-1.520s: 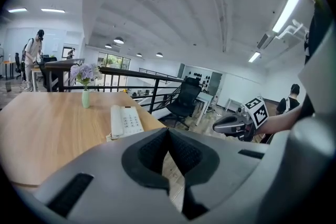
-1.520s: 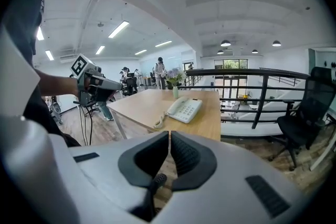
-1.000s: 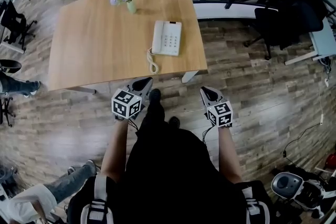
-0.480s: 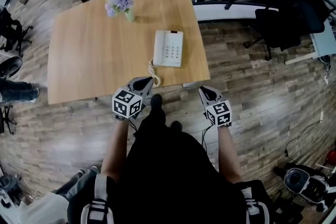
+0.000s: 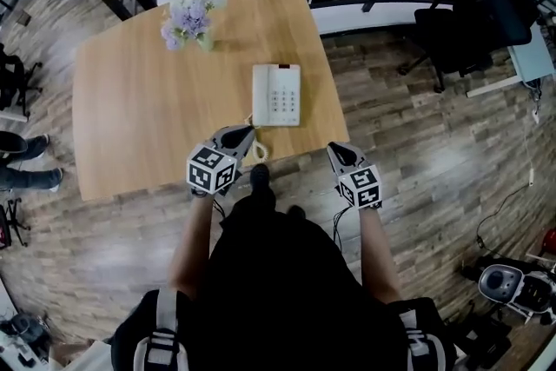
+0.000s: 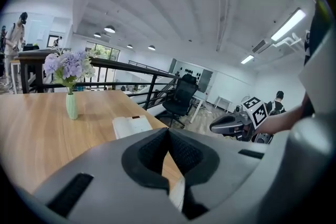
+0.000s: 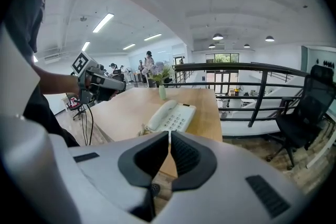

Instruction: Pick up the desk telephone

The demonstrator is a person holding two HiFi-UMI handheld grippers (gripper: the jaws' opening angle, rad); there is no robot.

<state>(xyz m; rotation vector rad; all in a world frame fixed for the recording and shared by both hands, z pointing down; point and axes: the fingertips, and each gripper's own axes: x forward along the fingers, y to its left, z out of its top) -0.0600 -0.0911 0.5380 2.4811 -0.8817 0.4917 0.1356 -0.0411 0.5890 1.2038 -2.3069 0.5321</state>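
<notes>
1. Forearms [image 5: 198, 235] are stretched forward from the body, side by side and apart, each hand-held gripper being pointed ahead and downward.
2. The left hand-held gripper [image 5: 241, 135] is seen at the near edge of the surface [image 5: 139, 117], with its jaws pressed together and nothing held.
3. The right hand-held gripper [image 5: 335, 150] is held just off the near right corner, its jaws likewise closed and empty.
4. The telephone [image 5: 276, 95] is laid flat on the surface near its right edge, ahead of both grippers and untouched.
</notes>
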